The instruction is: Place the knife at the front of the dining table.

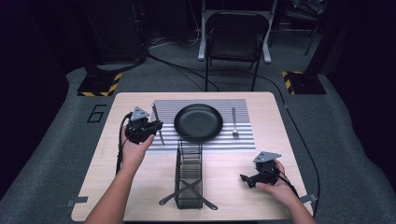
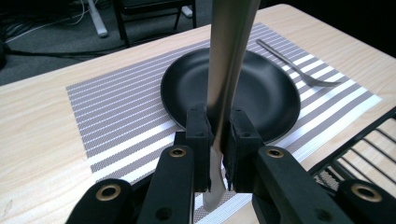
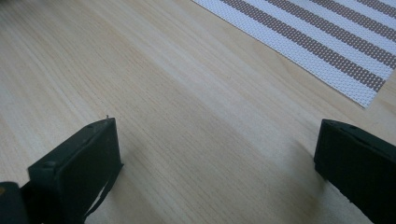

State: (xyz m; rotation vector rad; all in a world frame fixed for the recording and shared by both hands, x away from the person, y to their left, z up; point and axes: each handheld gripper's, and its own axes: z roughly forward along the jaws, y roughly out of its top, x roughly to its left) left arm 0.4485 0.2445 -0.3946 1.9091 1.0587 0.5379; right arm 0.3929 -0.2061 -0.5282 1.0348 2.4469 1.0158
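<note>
Left of the plate [image 1: 198, 122], from above, the left gripper [image 1: 158, 126] held a knife [image 1: 156, 122] over the mat [image 1: 243, 140], apparently mid-placement; lowering flat likely came next. Its view showed jaws pinching the knife [image 2: 229, 70]. Right gripper [image 3: 215, 158] jaws gaped, empty, near the mat [image 3: 327, 46].

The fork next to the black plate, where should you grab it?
Grip the fork across its thin handle, midway, coming straight down from above. It lies flat on the striped placemat, tines toward the person, apart from the plate, leaving room for fingers on both sides.
</note>
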